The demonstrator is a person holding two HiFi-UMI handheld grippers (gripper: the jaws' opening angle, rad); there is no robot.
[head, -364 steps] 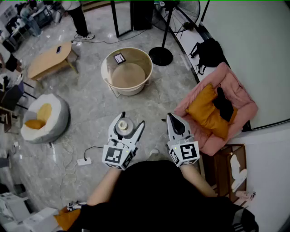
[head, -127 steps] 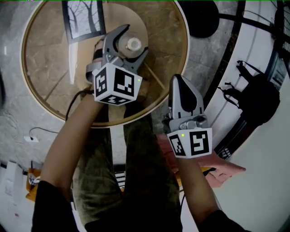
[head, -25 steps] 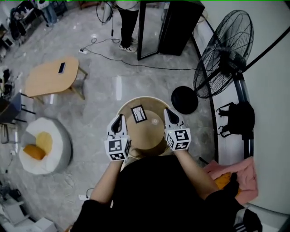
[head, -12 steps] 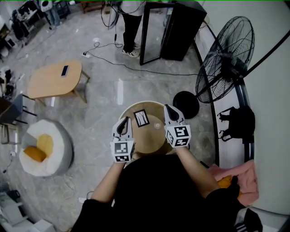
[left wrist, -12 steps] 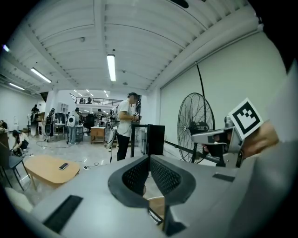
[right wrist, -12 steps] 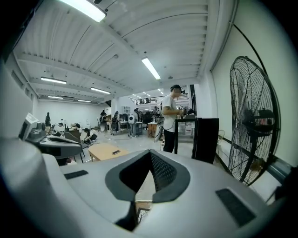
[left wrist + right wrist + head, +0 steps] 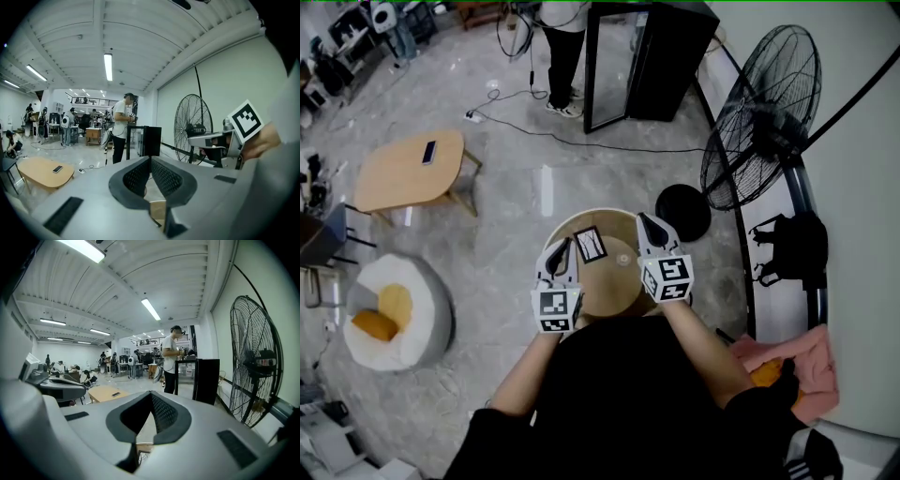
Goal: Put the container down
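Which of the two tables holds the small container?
The round table, the nearer one: the container stands on it beside a framed picture. The oval wooden table farther left carries only a phone.

Shiny grey marble floor (image 7: 487,234), big black pedestal fan (image 7: 759,117) by the white wall (image 7: 862,234), black cabinet (image 7: 647,56), beanbag (image 7: 394,314), strip lights (image 7: 108,66) overhead.

Even indoor light from ceiling tubes (image 7: 108,66), glare streak on floor (image 7: 546,184) — fisheye bending, dark vignetted corners

Both arms reach forward side by side, left gripper (image 7: 563,249) and right gripper (image 7: 644,223) each with fingers (image 7: 165,177) closed together, empty.
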